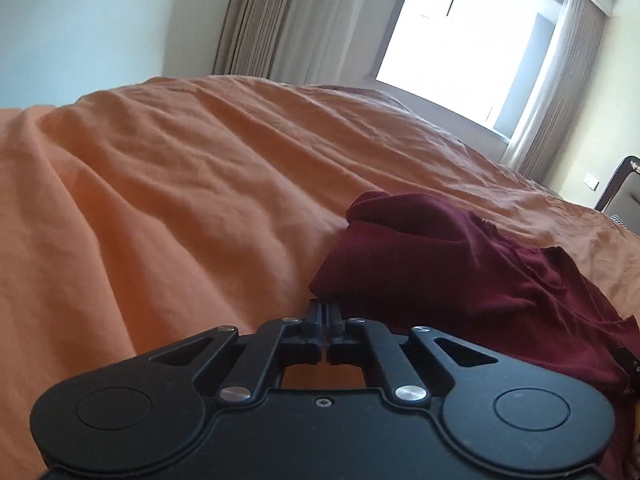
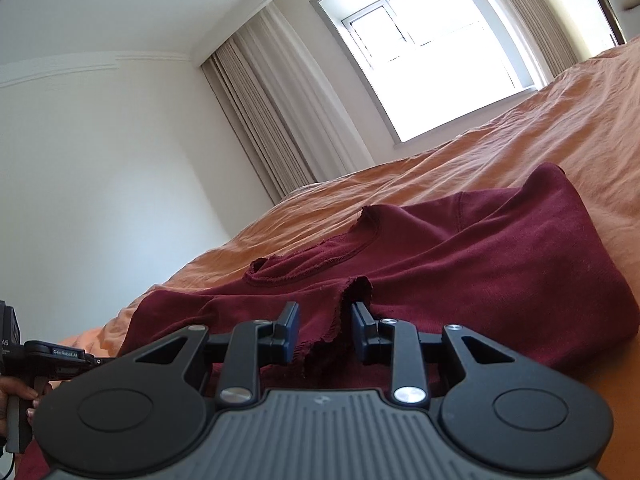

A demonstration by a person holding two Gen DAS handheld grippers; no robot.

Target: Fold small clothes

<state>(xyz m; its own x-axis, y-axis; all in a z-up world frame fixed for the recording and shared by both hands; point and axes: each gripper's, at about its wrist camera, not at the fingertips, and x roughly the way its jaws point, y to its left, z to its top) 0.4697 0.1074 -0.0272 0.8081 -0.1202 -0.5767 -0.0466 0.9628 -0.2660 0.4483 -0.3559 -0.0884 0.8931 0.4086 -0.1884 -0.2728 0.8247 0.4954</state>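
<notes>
- The maroon garment (image 2: pixel 460 264) lies partly folded on the orange bedsheet (image 1: pixel 180 184); in the right wrist view it fills the middle and runs off toward 4 o'clock, its neckline toward 10 o'clock.
- The right gripper (image 2: pixel 325 330) has a raised ridge of the garment's raw edge standing between its jaws, which are partly apart. I cannot tell whether the pads actually press on the cloth.
- The left gripper (image 1: pixel 324 320) is closed with nothing between its fingers, just at the garment's near corner, the cloth at its 1 o'clock.
- A hand (image 2: pixel 12 404) shows at 8 o'clock in the right wrist view, holding the other tool's handle.
- Judged step: mid-fold, one edge gathered. The next move likely calls for the left tongs to open and take a corner, so both can carry the cloth over evenly.
- No container is in view; only the window (image 1: pixel 464 40) and curtains (image 1: pixel 280 20) lie beyond.
</notes>
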